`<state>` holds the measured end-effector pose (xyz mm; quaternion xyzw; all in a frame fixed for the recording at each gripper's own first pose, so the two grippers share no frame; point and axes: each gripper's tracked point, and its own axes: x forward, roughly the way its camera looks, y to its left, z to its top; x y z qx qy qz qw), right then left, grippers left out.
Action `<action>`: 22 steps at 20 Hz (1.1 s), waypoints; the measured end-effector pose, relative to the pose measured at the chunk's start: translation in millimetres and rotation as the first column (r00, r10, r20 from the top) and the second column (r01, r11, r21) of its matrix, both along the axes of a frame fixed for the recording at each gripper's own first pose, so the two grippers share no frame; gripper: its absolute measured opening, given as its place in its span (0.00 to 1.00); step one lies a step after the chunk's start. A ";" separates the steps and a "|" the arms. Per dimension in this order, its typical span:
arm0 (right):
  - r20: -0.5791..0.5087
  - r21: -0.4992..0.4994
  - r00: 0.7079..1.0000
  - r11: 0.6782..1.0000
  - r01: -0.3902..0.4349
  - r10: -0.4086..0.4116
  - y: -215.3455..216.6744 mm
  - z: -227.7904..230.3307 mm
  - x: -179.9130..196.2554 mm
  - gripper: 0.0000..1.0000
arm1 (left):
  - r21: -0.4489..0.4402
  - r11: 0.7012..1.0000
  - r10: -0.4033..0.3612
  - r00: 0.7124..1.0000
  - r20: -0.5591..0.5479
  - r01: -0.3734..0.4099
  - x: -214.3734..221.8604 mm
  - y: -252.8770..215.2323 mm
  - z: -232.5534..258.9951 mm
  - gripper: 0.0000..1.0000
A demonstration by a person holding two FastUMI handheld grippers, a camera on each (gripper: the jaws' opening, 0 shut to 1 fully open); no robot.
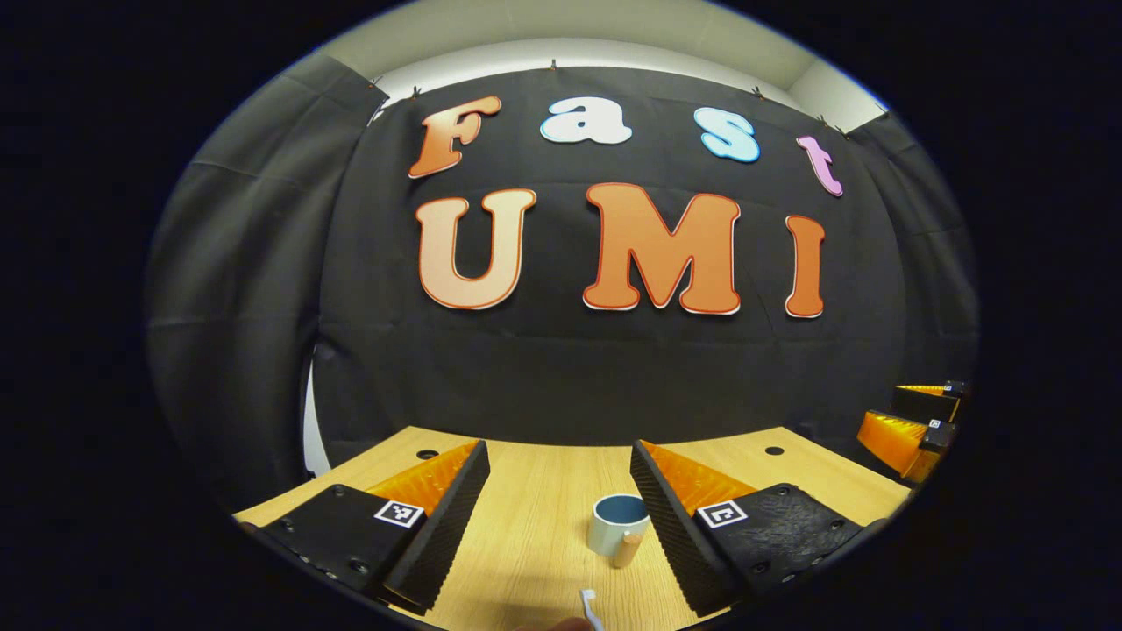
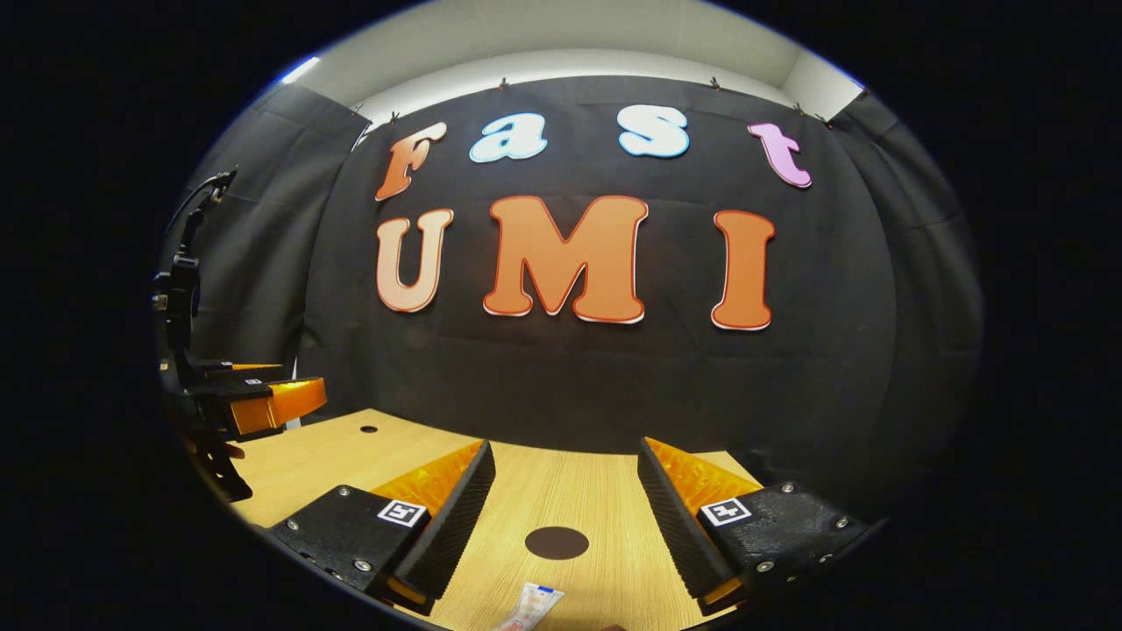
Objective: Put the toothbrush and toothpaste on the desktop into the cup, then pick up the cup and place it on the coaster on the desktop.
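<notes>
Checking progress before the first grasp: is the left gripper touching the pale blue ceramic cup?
Apart. The left gripper view shows the open left gripper above the desk, cup beyond.

A staged recording booth, not a lived-in room: black cloth (image 1: 614,368) is clipped up as a backdrop and drapes round both sides, with a plain pale wall and ceiling (image 2: 561,44) showing above its top edge. In front stands a light wood-grain desktop (image 2: 578,499) with small round holes near its back edge. On it lie a few household props, among them a cup (image 1: 618,523), a toothbrush (image 1: 590,605) and a dark round coaster (image 2: 557,542).
</notes>
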<state>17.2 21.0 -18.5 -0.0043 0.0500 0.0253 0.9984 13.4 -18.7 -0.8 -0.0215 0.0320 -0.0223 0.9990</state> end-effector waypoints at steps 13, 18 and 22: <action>-0.444 0.081 0.894 0.996 -0.024 0.057 13.8 -106.7 -6.7 0.94 | -0.026 0.999 -0.050 0.909 -0.413 0.043 -3.4 -16.6 -105.3 0.98; -0.571 0.068 0.817 0.996 -0.060 0.088 22.7 -143.7 -13.8 0.90 | -0.090 0.991 -0.133 0.761 -0.635 0.099 -4.0 -40.1 -145.0 0.95; -0.675 0.083 0.730 0.994 -0.070 0.108 32.9 -171.7 -21.8 0.86 | -0.125 0.988 -0.155 0.608 -0.779 0.091 -11.0 -38.6 -151.5 0.95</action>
